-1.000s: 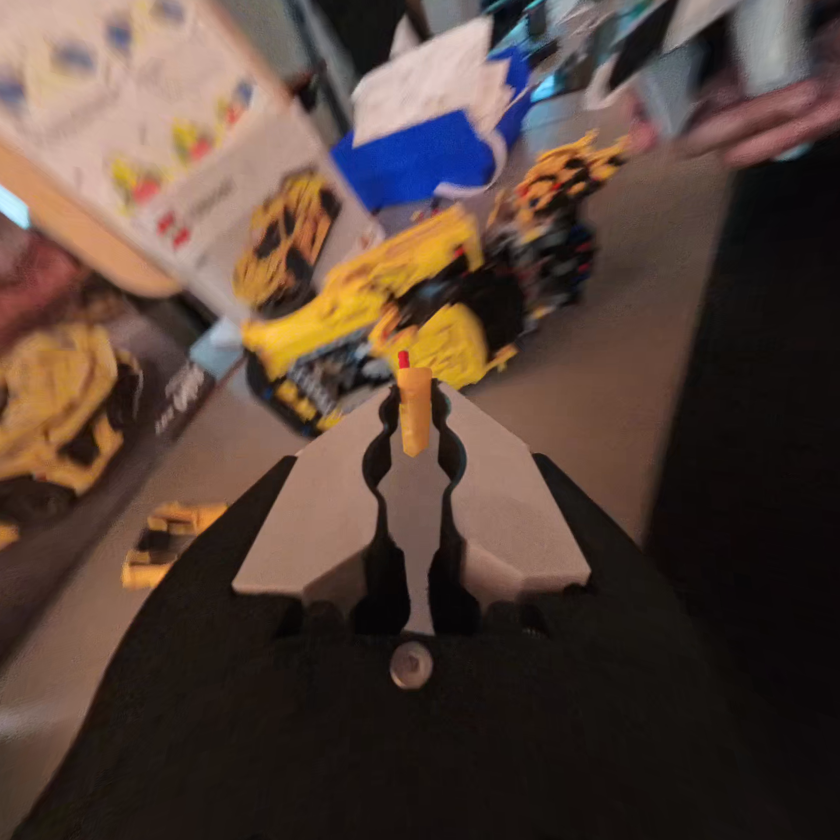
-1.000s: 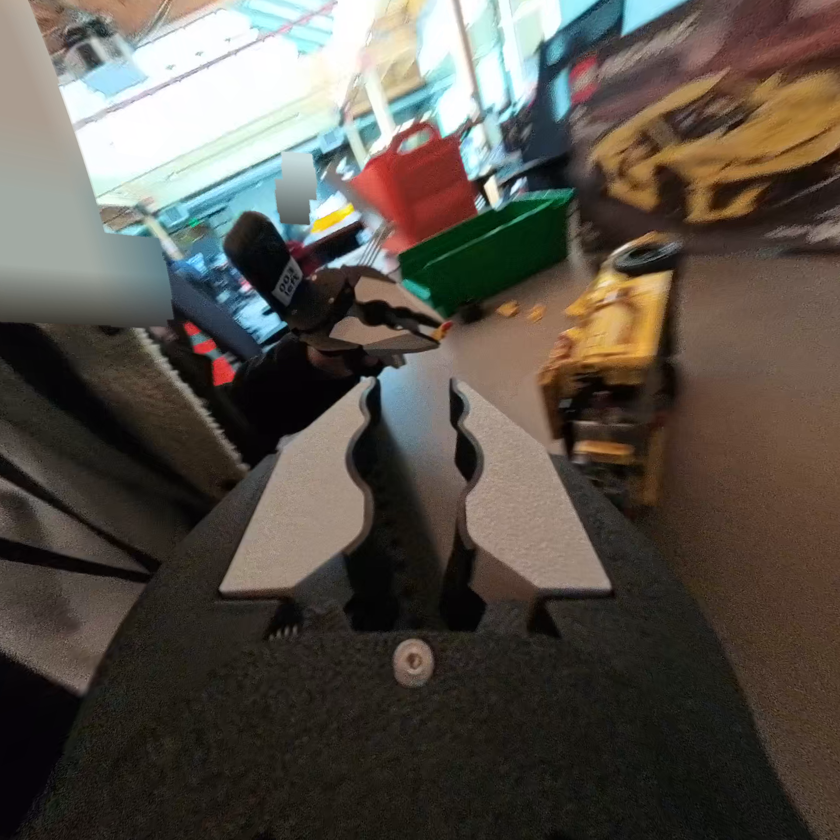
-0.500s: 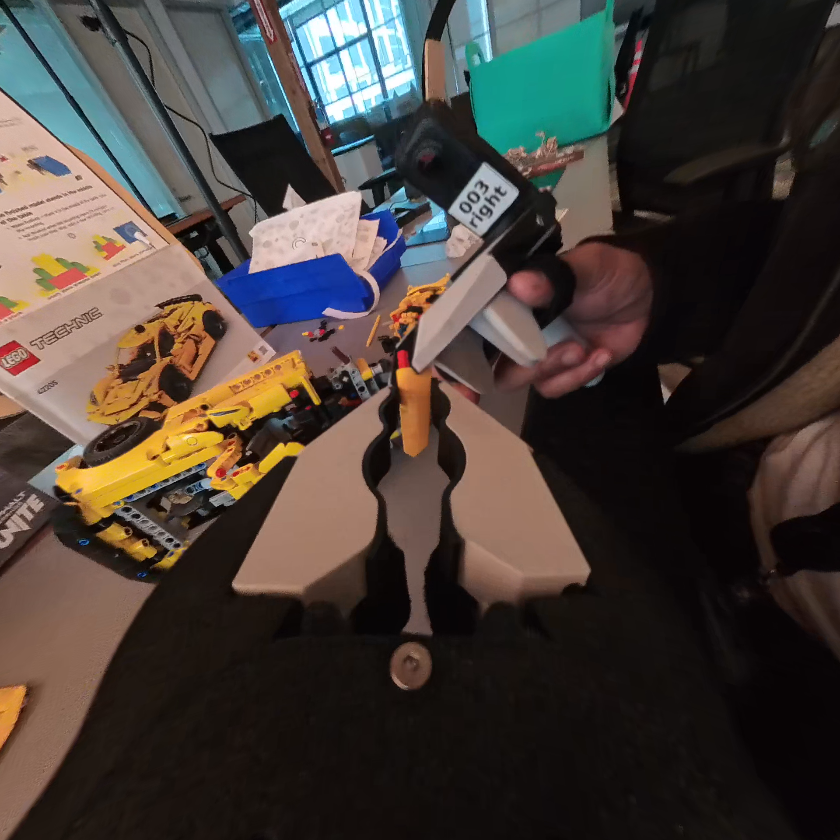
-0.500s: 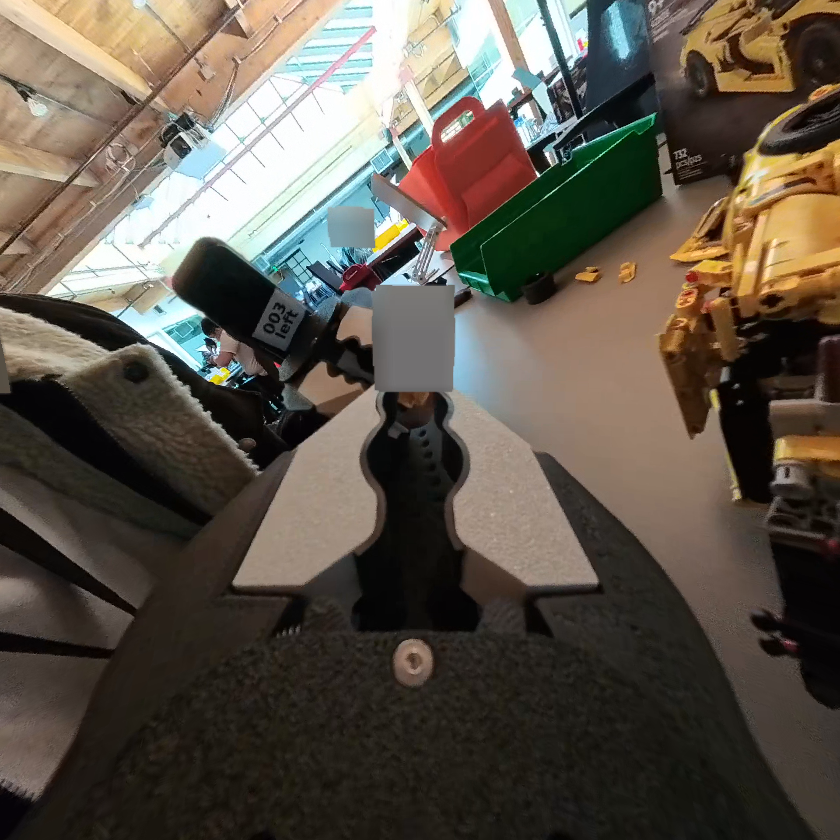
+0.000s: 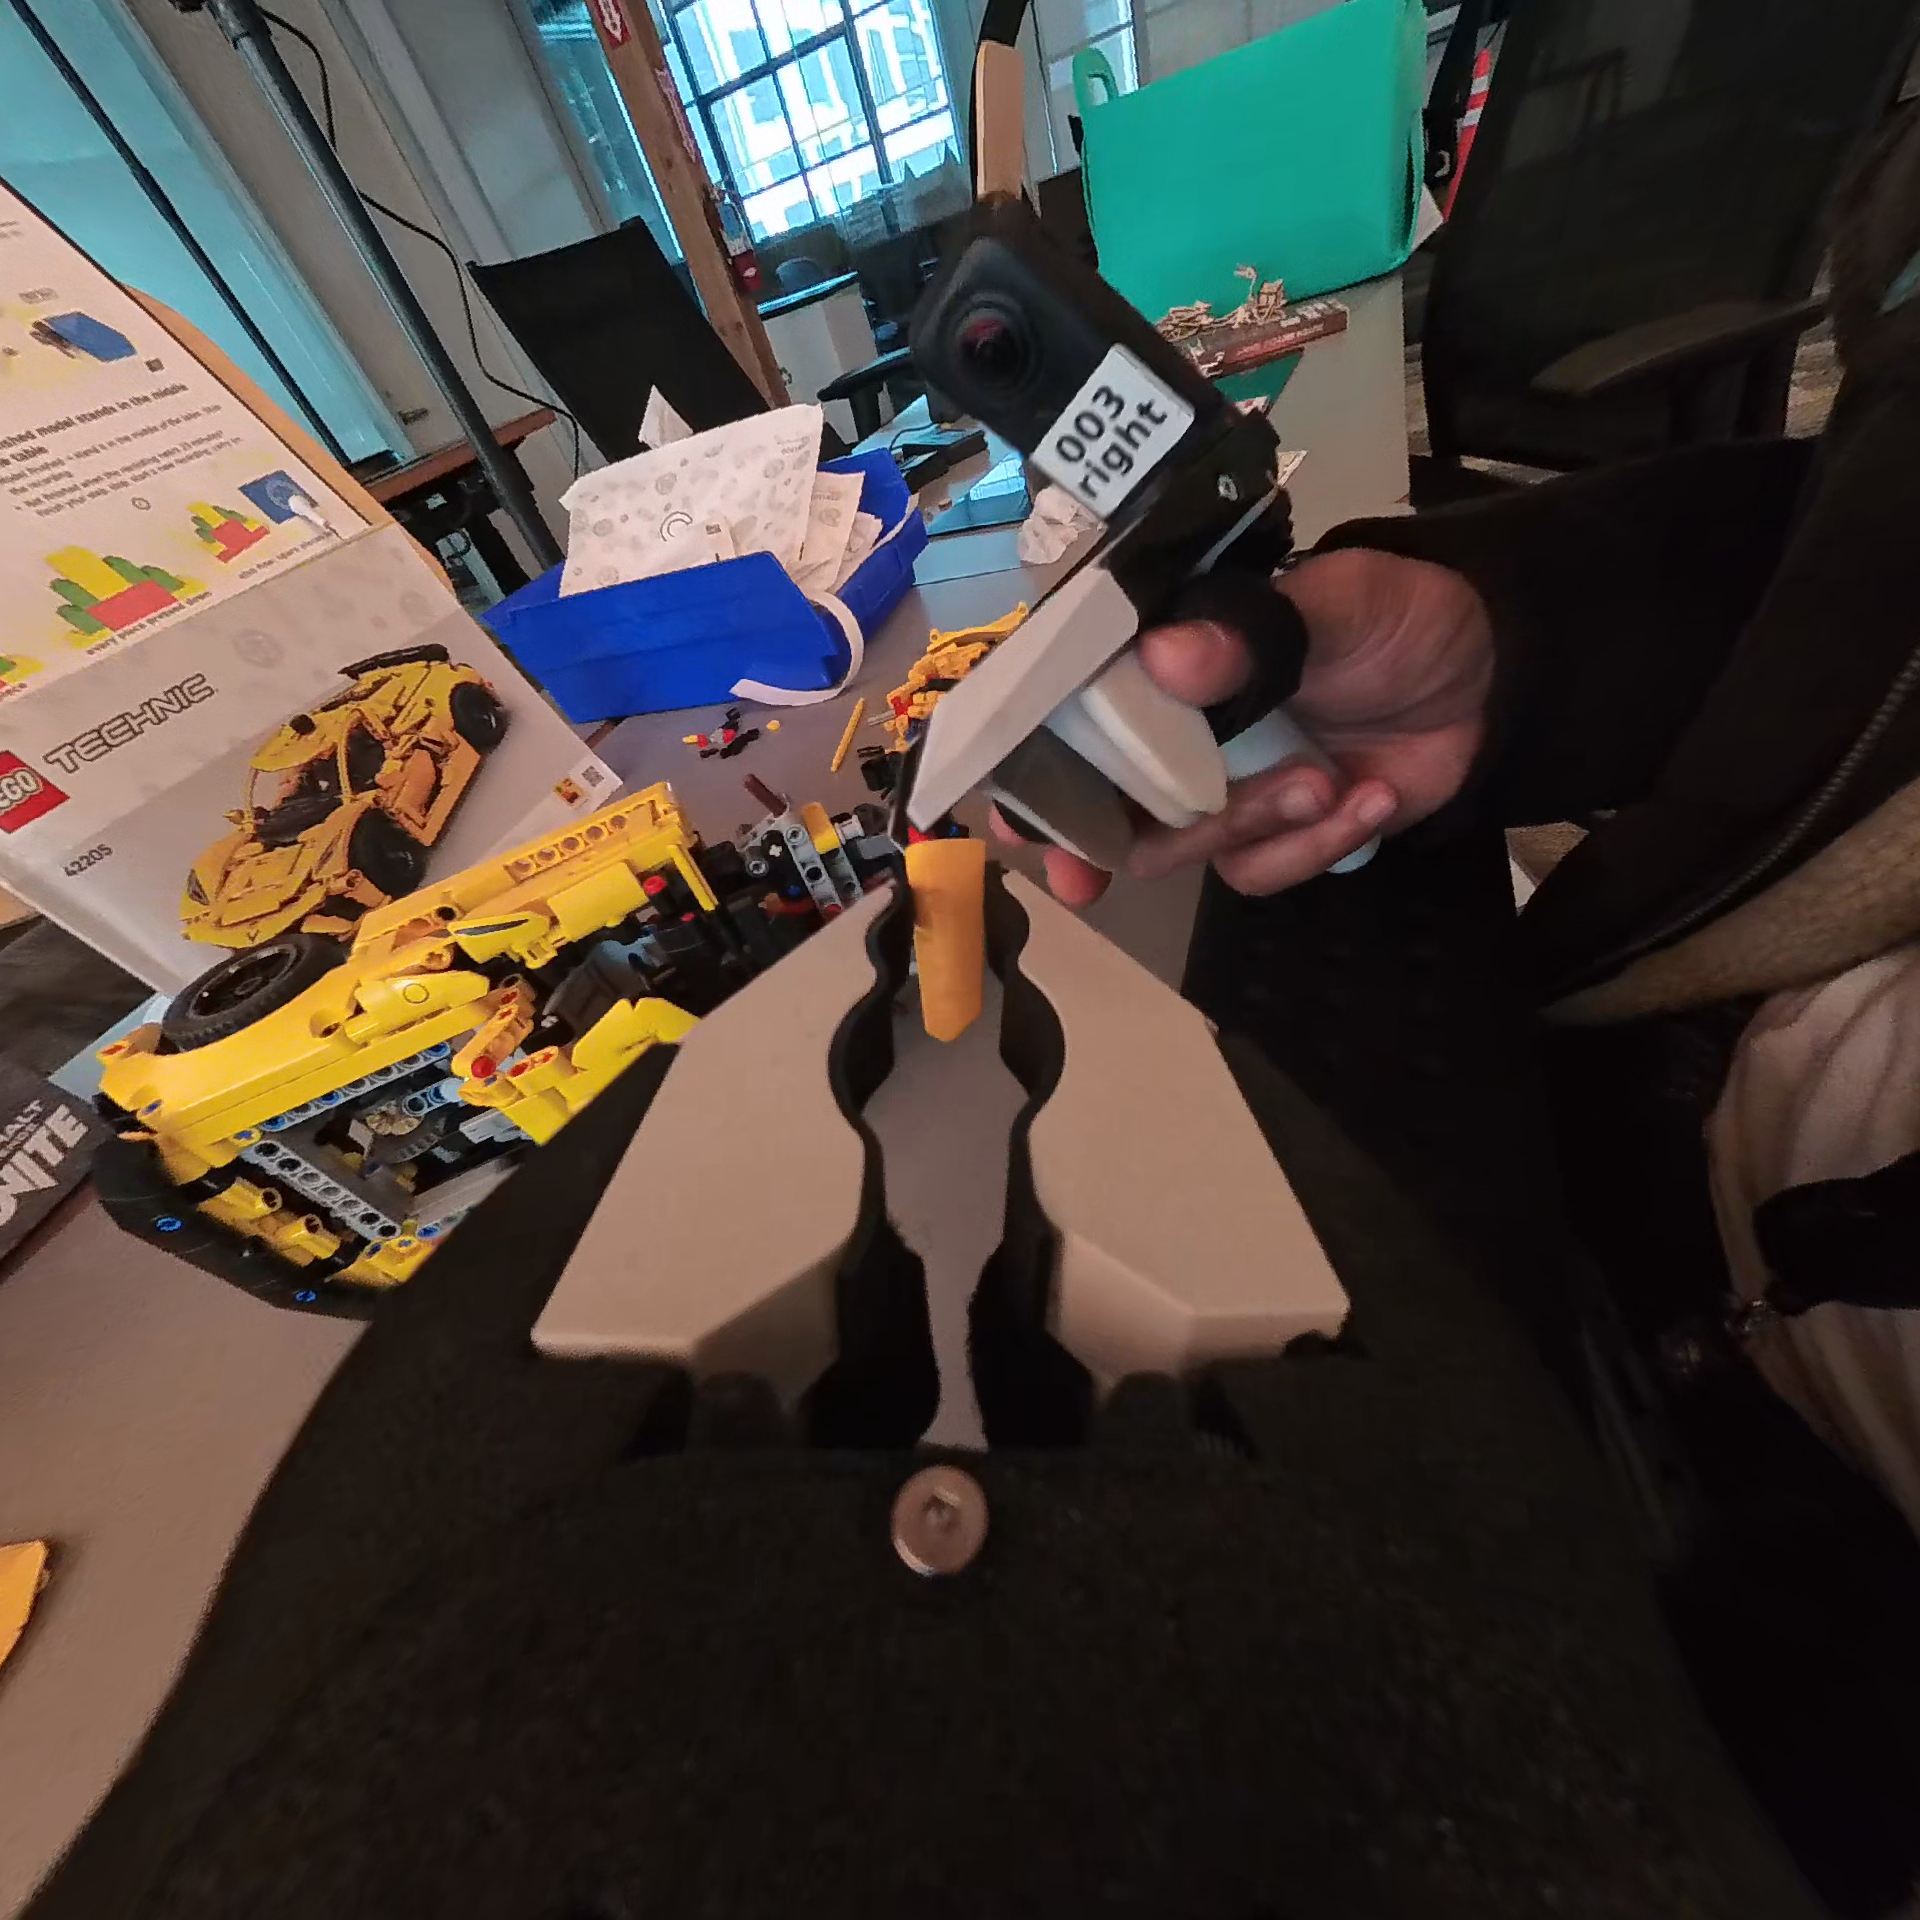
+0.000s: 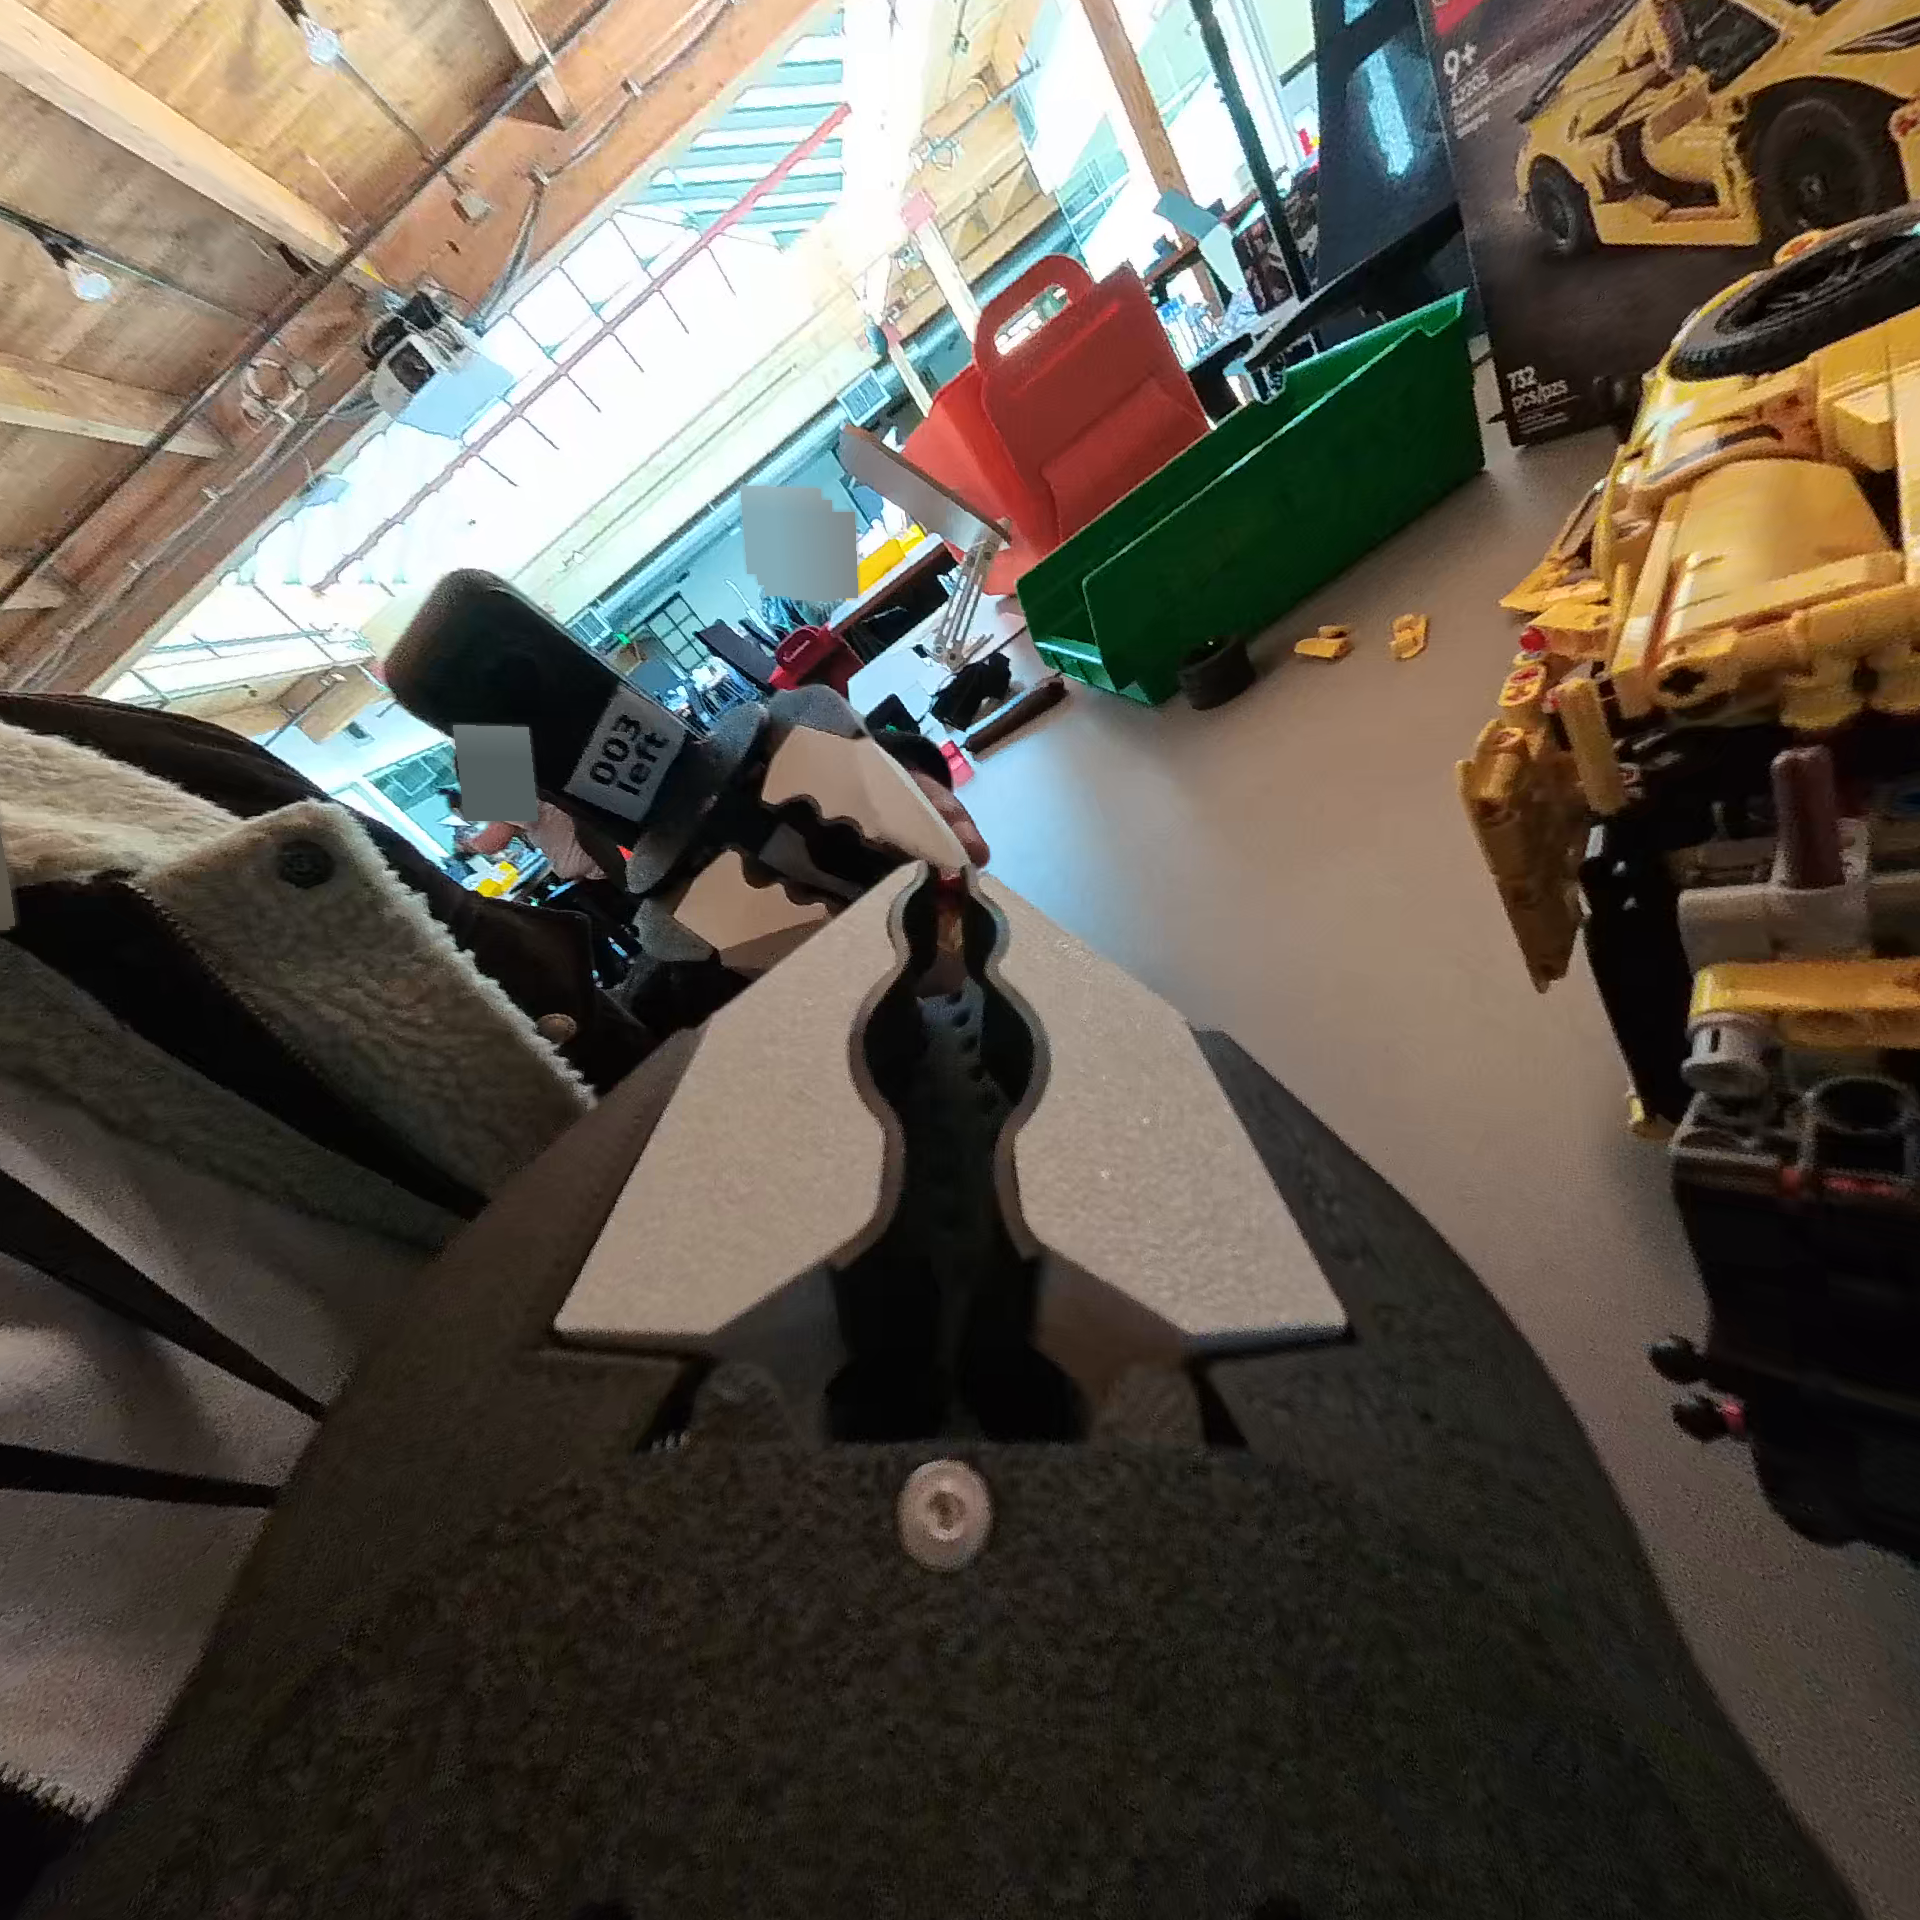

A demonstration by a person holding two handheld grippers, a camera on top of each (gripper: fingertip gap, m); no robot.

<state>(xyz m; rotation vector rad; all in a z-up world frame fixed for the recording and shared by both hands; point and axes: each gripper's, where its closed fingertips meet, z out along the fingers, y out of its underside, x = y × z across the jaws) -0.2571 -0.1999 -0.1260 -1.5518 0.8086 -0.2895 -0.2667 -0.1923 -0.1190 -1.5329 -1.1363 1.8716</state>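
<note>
My left gripper is shut on a small yellow-orange toy-brick piece, held upright above the grey table. A red pin sticks out of the piece's top. My right gripper is shut on that red pin, tip to tip with the left gripper's fingers. In the left wrist view the right gripper comes down from the upper right, held by a hand. A partly built yellow brick car lies on the table to the left; it also shows in the right wrist view.
The car's box and a blue bin of paper bags stand behind the model. In the right wrist view a green bin, a red bag, a black wheel and loose yellow pieces sit on the table. My two grippers' fingertips are within a few centimetres of each other. Both grippers' tips are roughly 15 cm from the partly built yellow brick car.
My right gripper, open a second ago, has come to the left gripper and closed on the red pin. My left gripper has swung up with the yellow piece and holds steady.
</note>
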